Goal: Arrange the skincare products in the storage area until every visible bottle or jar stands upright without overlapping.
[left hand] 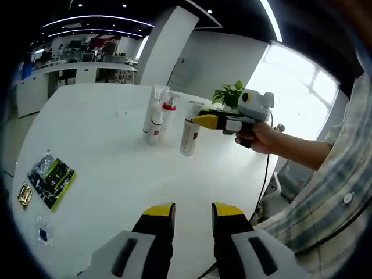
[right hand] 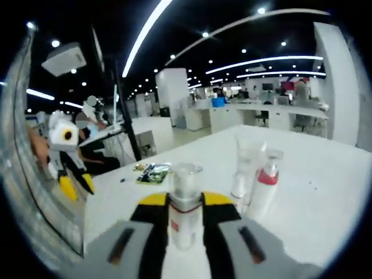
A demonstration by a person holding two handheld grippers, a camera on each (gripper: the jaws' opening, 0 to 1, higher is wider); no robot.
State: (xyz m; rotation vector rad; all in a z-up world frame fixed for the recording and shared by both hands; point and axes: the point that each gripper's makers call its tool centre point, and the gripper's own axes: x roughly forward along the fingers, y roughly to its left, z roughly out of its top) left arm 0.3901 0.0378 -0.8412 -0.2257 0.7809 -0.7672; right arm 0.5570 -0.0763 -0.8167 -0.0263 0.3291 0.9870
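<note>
Left gripper view, left to right: a green packet [left hand: 51, 179] lies flat on the white table [left hand: 104, 139]; a tube [left hand: 156, 110] and a red-collared bottle [left hand: 164, 121] stand upright, touching; a clear bottle [left hand: 189, 129] stands clamped in the right gripper [left hand: 200, 121], a hand [left hand: 263, 138] behind it. The left gripper [left hand: 193, 214] hovers with jaws apart. Office desks lie beyond.
</note>
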